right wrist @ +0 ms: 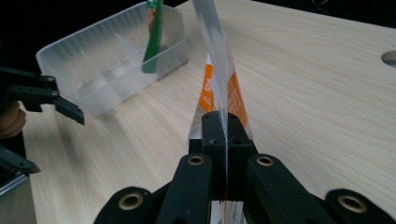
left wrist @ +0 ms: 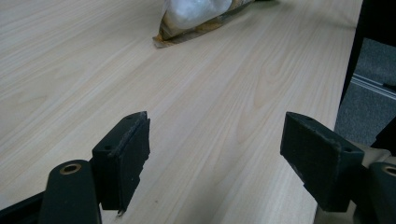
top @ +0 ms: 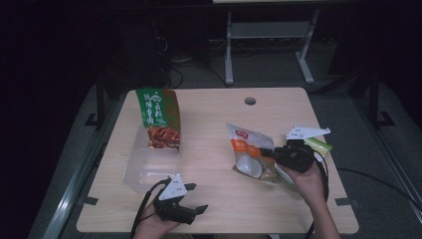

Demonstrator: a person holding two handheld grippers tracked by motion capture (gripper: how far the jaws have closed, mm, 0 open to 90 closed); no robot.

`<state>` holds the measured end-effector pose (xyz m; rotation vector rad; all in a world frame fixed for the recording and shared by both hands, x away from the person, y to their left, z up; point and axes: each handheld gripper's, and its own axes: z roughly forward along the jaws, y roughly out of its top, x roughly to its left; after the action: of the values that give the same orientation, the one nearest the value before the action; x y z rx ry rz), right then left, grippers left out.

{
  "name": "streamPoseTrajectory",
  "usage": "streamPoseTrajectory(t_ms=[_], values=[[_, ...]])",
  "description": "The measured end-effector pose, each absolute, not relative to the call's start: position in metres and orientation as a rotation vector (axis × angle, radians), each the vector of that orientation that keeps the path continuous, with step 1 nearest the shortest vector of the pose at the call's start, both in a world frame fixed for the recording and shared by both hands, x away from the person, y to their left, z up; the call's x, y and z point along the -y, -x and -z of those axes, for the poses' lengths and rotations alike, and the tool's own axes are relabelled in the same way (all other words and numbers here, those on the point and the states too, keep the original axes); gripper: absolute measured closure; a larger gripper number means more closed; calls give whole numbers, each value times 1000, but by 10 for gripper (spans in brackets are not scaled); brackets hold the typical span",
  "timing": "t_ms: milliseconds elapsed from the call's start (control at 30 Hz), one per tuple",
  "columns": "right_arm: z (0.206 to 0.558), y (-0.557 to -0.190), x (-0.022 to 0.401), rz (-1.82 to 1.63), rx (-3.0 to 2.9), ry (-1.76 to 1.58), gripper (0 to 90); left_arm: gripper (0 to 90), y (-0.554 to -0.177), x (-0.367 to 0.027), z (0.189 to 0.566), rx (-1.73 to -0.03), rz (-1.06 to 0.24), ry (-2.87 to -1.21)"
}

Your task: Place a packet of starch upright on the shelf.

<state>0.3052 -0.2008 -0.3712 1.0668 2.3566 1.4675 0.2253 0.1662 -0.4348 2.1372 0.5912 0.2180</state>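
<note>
An orange and white snack bag [top: 247,149] is lifted off the wooden table [top: 214,119] at the right, and my right gripper [top: 267,152] is shut on its edge. In the right gripper view the jaws pinch the bag's thin sealed edge [right wrist: 219,88], which stands up on end ahead of them. A green snack bag [top: 158,117] stands upright in a clear plastic bin [top: 149,172] at the left. My left gripper [top: 197,197] rests near the front edge, to the right of the bin, open with nothing between its fingers [left wrist: 123,154].
A pale green packet [top: 319,146] lies by the table's right edge behind the right hand. A round cable hole [top: 250,101] sits near the far edge. The bin [right wrist: 107,65] has dividers inside. Bare wood lies between the bin and the held bag.
</note>
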Motion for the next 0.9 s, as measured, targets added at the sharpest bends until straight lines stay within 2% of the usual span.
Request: streamPoseTrajectory(t_ms=[533,900], values=[[355,-291,159,-1557,-2440,-865,900,235,-229,-164,434,-598,-206,-2121],[374,-295,159,-1533,-2521,-805,898,238,-232,-145,427,-582,-232,-2122]])
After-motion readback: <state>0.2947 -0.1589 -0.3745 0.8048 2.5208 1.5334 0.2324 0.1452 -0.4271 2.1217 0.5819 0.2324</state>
